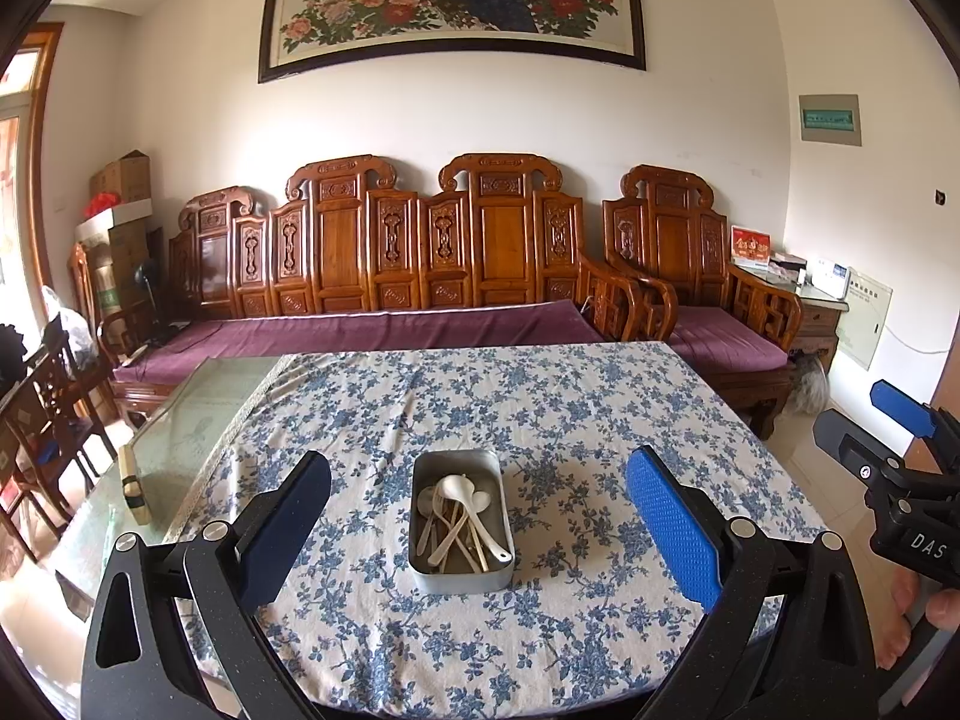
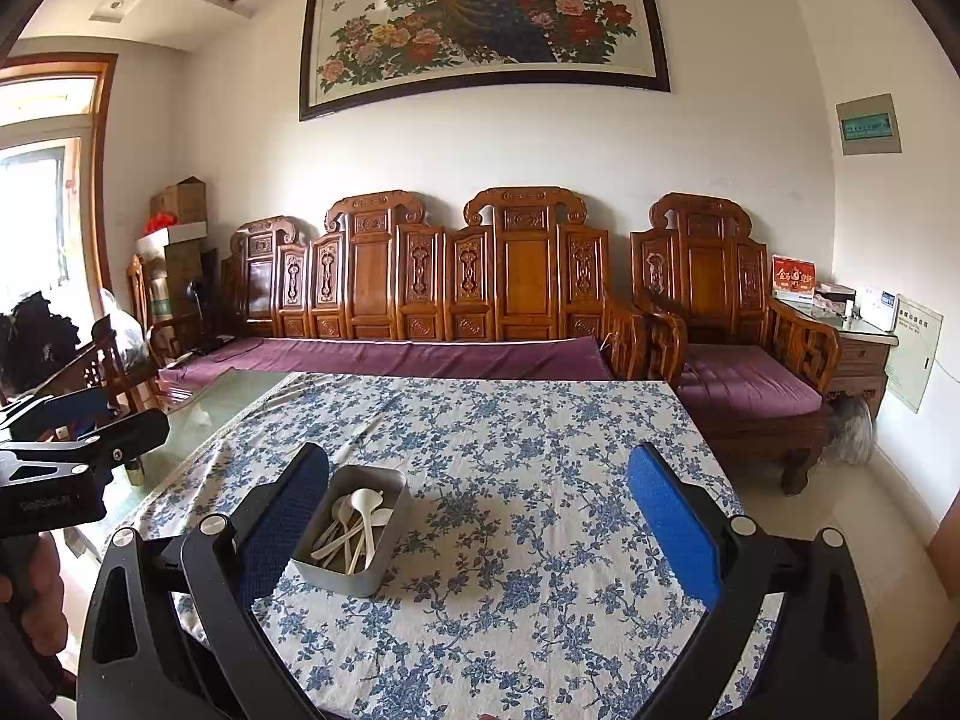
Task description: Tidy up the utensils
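Metal, dull grey and rectangular with rounded corners, the tin (image 1: 461,519) sits on a cotton tablecloth (image 1: 540,408) printed with blue blossoms on white. Inside it lies a loose tangle of utensils (image 1: 459,519): white plastic spoons with smooth rounded bowls, and some thinner pieces among them (too jumbled to name each one).

From the left wrist camera, the left gripper (image 1: 478,525) is spread wide and holds nothing, its dark left pad and dimpled blue right pad well apart. The tin lies ahead of it, between the lines of the two fingers and touching neither. Left of this gripper the cloth ends in a pale lace hem, and bare glass tabletop (image 1: 180,420) runs on to the table's edge, where a small cream object (image 1: 133,485) rests. Off to its right, the right gripper (image 1: 888,438) hangs beyond the table's right edge, over pale floor tiles.

From the right wrist camera, the right gripper (image 2: 478,522) is equally wide and empty. The tin (image 2: 354,531) sits ahead and to its left, just beside the dark left finger (image 2: 282,525), which hides the tin's near-left corner. Ahead and to the right of this gripper the cloth (image 2: 540,480) lies flat and bare to the far edge, beyond which stands a carved wooden bench (image 2: 432,288) with purple cushions.
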The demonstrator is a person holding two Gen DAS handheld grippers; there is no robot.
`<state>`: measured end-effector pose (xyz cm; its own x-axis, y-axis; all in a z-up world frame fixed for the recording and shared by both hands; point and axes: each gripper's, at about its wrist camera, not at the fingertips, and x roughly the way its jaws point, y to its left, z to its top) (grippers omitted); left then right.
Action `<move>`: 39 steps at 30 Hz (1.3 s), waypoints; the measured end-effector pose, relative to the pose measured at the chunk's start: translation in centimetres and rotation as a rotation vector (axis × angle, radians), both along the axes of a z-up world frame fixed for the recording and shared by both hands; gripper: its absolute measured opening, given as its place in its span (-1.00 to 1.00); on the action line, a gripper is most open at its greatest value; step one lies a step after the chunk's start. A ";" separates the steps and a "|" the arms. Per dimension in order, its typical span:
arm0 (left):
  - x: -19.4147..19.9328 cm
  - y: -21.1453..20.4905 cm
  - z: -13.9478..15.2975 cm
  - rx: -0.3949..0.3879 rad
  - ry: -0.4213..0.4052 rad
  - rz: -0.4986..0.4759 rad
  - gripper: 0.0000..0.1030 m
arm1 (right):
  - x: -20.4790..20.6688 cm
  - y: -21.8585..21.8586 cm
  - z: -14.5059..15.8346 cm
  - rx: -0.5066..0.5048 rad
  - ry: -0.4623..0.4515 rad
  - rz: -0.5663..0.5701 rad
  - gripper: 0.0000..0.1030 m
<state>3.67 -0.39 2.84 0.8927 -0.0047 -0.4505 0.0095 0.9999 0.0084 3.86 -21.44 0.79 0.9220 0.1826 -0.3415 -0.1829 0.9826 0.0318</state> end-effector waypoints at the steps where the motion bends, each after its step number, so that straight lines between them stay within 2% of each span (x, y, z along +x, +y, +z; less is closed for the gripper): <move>1: 0.0 0.0 0.0 0.000 0.000 -0.001 0.85 | 0.0 0.0 0.0 0.001 0.001 0.001 0.95; 39: -0.2 -0.3 0.2 -0.004 -0.001 -0.015 0.85 | 0.0 -0.2 -0.2 0.005 0.001 -0.002 0.95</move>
<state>3.49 -0.71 2.99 0.8928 -0.0202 -0.4500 0.0248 0.9997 0.0044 3.89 -21.64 0.63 0.9220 0.1828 -0.3414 -0.1811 0.9828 0.0371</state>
